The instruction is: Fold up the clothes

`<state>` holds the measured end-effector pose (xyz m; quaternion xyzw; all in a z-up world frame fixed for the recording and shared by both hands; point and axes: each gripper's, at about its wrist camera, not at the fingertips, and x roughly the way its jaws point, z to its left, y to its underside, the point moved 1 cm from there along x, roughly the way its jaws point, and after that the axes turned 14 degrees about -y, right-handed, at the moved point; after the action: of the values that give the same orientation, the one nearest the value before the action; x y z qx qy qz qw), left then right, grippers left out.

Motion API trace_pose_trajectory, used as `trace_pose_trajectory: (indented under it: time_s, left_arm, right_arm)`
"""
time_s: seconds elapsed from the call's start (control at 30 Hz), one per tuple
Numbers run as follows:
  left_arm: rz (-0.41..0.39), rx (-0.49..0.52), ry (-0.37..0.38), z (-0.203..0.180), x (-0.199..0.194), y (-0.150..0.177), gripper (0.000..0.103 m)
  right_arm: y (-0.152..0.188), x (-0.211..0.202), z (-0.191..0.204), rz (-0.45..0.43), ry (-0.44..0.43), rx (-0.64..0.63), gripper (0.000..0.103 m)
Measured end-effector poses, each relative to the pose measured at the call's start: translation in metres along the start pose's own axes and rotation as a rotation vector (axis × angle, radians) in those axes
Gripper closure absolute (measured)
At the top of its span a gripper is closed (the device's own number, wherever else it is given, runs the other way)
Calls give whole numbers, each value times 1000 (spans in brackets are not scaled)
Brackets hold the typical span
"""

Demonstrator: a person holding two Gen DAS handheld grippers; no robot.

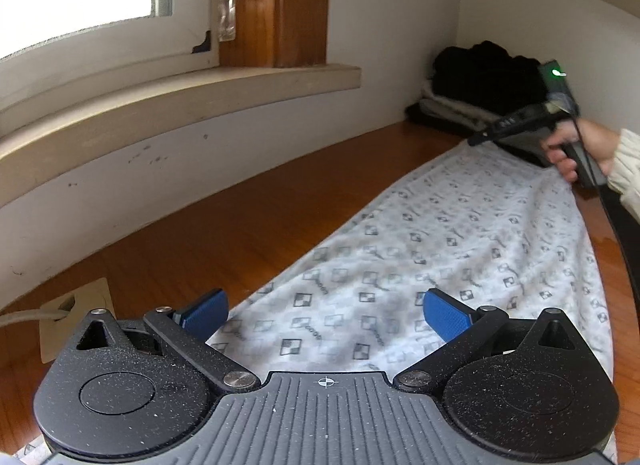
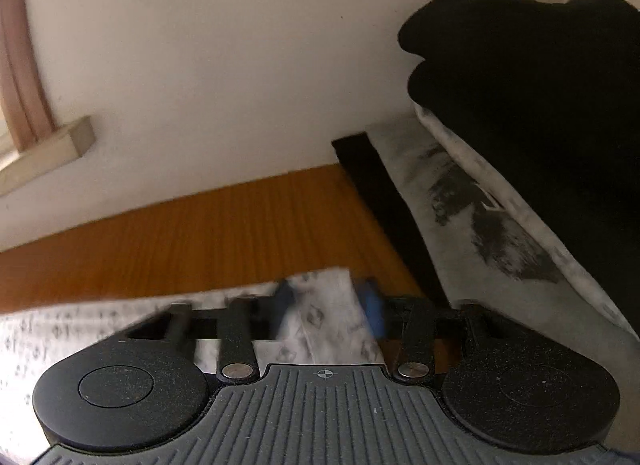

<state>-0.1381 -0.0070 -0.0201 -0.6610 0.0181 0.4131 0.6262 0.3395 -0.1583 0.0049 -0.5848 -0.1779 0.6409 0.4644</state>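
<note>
- A stack of folded clothes [image 1: 476,89] sits in the far corner against the wall, a black garment [image 2: 532,97] on top, a pale grey printed one [image 2: 492,217] under it and another dark layer at the bottom; it lies just beyond the far end of the cloth.
- At the near left, a beige socket plate [image 1: 76,317] is let into the wood, with a pale cable running out of it.
- The patterned white cloth [image 1: 420,273] lies spread lengthwise on the surface [image 1: 224,233], which is orange-brown wood running along a white wall.
- A window with a cream sill [image 1: 180,105] and a wooden frame stands above the left stretch of the wall.
- The left tongs [image 1: 326,315] hover wide open over the near end of the cloth, blue pads gripping nothing.
- The right tongs [image 2: 330,307], blurred in their own view, have a corner of the cloth between the blue pads, which stand partly closed around it; a hand [image 1: 576,149] in a cream sleeve holds the handle.
</note>
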Motion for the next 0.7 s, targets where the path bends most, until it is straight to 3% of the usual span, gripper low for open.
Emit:
trace_pose_trajectory:
  time_s: [0.13, 0.23, 0.3, 0.33, 0.37, 0.53, 0.7]
  left_arm:
    - [2, 15, -6, -4, -1, 0, 0]
    - [28, 19, 1, -4, 2, 1, 0]
    - [39, 25, 1, -5, 3, 1, 0]
    - [39, 29, 0, -6, 3, 2, 0]
    - [40, 33, 0, -7, 3, 2, 0]
    - [43, 41, -2, -9, 5, 3, 0]
    - [42, 48, -2, -10, 4, 4, 0]
  right_arm:
    - [-9, 2, 4, -49, 46, -32, 100]
    - [-7, -6, 7, -78, 72, -34, 92]
    - [-1, -25, 8, -127, 66, -17, 75]
    - [3, -37, 8, -154, 64, -8, 62]
    - [9, -50, 9, -172, 66, -5, 59]
    - [47, -108, 12, -177, 92, 28, 60]
    - [89, -143, -3, -160, 88, 146, 60]
